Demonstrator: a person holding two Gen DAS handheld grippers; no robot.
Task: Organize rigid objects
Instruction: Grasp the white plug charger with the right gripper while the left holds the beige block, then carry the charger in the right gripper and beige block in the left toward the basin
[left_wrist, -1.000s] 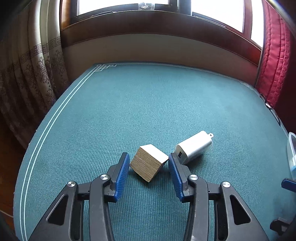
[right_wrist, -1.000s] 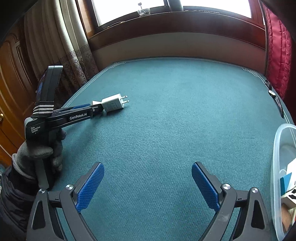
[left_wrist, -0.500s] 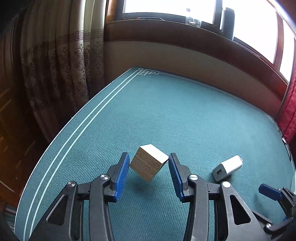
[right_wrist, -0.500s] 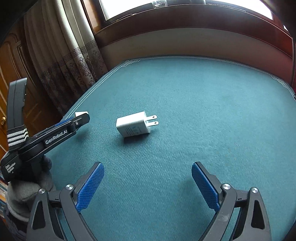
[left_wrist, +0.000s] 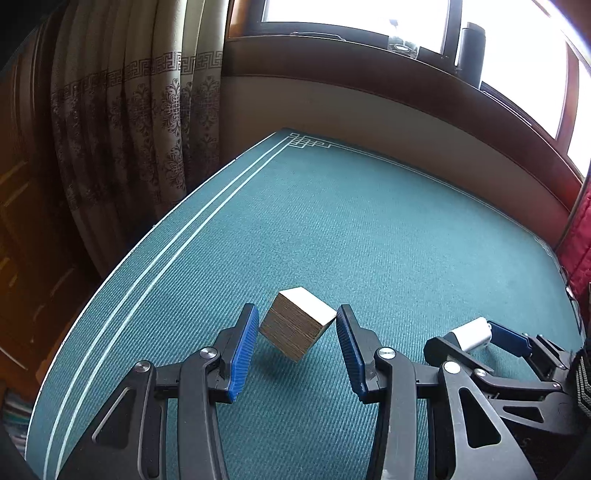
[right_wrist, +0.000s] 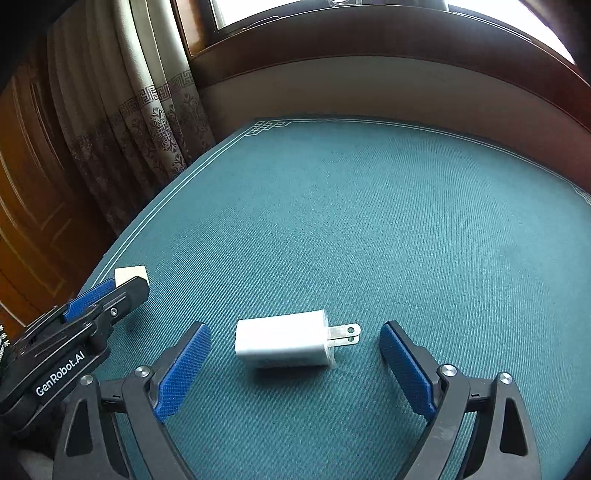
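A small cube (left_wrist: 297, 328), pale on its top face and brown and layered on its sides, hangs tilted on one corner above the teal desk (left_wrist: 369, 229), near its left edge. A white charger plug (right_wrist: 284, 344) lies flat on the desk, its two metal prongs pointing right.

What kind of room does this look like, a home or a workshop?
Most likely a home, perhaps a sitting room. A table under a teal cloth with a white patterned border stands by a dark wood-framed window, with patterned beige curtains at its side.
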